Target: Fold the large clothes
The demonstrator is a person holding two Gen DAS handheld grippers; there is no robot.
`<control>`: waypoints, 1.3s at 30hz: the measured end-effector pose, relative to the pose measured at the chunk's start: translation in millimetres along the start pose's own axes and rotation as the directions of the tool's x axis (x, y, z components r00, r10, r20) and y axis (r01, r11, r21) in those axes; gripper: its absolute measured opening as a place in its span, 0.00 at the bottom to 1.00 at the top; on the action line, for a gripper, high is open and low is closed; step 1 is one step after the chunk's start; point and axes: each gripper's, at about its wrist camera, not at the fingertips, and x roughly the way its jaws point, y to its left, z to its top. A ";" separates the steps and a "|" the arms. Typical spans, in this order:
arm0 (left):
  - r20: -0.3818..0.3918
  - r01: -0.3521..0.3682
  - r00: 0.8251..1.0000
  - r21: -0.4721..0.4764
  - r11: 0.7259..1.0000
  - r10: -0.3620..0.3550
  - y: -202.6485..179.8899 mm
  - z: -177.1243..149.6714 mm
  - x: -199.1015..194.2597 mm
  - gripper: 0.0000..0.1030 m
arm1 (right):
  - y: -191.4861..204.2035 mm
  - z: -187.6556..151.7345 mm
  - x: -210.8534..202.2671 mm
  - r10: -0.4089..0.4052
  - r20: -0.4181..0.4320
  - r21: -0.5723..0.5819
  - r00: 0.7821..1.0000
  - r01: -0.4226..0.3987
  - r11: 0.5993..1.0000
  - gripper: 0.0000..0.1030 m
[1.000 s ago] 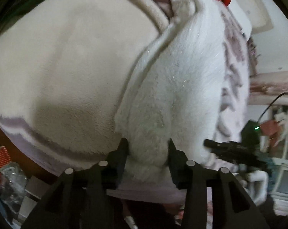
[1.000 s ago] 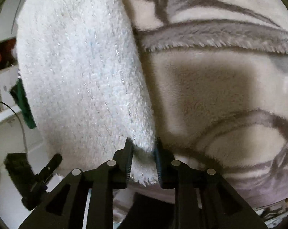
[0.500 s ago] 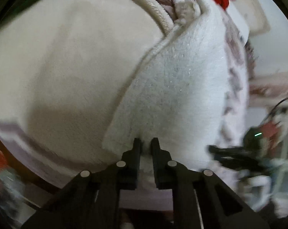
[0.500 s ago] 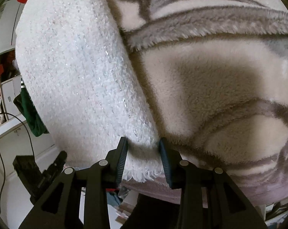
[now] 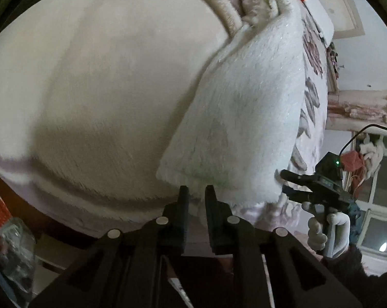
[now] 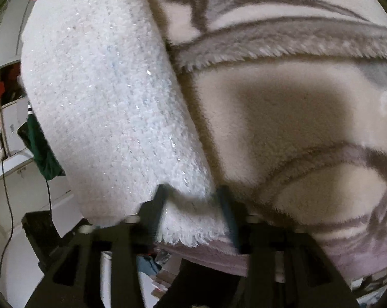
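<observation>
While left tool pinches sweater hem — right tool apparently wide.

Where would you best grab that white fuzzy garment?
By its near hem, from the bed's edge. The garment lies flat on the blanket, and only that hem overhangs enough for a tool to pinch; the left tool sits there.

soft daylight, fisheye-warped edges, slight motion blur
</observation>
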 end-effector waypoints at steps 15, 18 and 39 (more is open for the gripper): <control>0.012 0.051 0.999 0.013 0.999 -0.051 1.2 55.3 52.3 0.13 | 8.9 23.8 43.5 0.144 -0.050 -0.027 0.988 -0.146 0.989 0.80; 0.014 -0.001 1.000 -0.003 1.000 0.001 -0.2 46.1 27.0 0.15 | 17.7 20.2 41.3 0.137 -0.060 -0.040 0.989 -0.140 0.989 0.80; 0.006 0.023 1.000 0.193 0.981 -0.025 -67.3 47.9 83.2 0.59 | 39.9 15.3 61.4 0.147 -0.077 -0.025 0.986 -0.149 0.989 0.78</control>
